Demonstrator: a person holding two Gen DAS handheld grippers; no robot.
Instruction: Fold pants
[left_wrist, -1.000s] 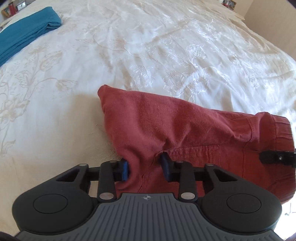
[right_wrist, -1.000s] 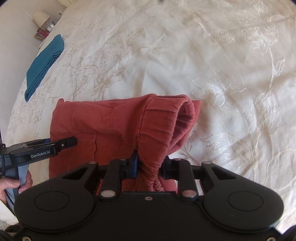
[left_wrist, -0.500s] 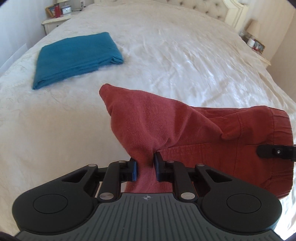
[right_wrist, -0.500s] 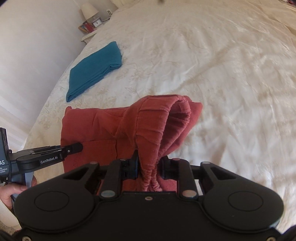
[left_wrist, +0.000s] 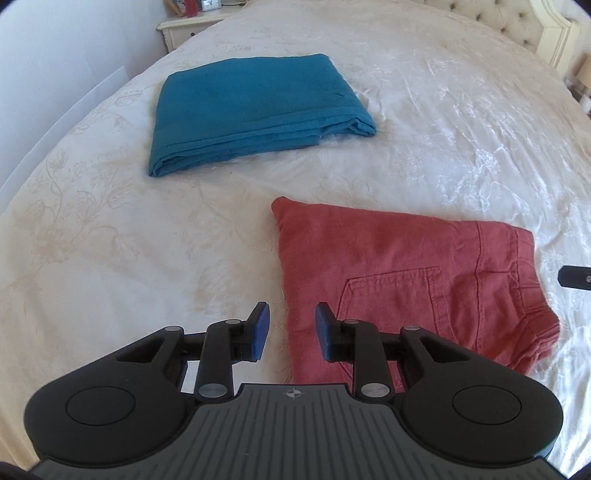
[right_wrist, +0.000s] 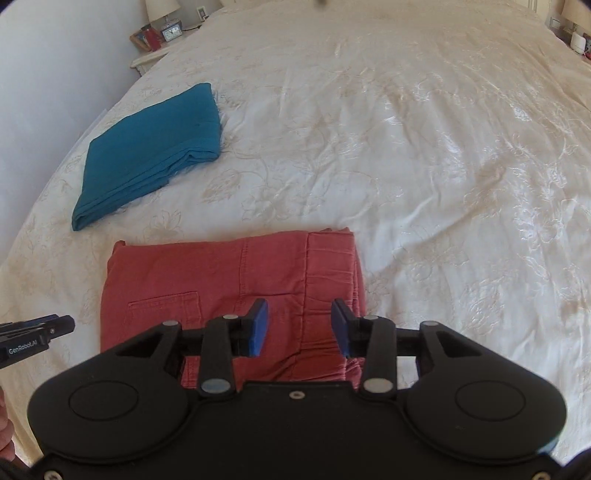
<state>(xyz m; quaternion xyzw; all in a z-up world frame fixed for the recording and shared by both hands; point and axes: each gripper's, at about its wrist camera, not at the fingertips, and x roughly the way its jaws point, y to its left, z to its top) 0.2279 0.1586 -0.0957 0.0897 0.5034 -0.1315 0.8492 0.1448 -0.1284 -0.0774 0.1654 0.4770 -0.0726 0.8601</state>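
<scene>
Your folded rust-red cotton pants (right_wrist: 229, 291) lie on the cream embroidered bedspread (right_wrist: 424, 147), a folded teal cloth (left_wrist: 255, 110) farther left; your left gripper (left_wrist: 291, 330) and right gripper (right_wrist: 299, 326) are both released.

The near edge of the folded rust-red cotton pants (left_wrist: 406, 273) lies hidden behind the black body of the left gripper (left_wrist: 291, 334) in the left wrist view, and behind the right gripper (right_wrist: 299, 326) in the right wrist view. The right gripper shows in the left wrist view only as a dark tip cut off by the right edge. The white bedside cabinet (left_wrist: 192, 31) is cropped by the top edge; the items on it are too small to identify. The cream embroidered bedspread (right_wrist: 424, 147) runs beyond every edge.
</scene>
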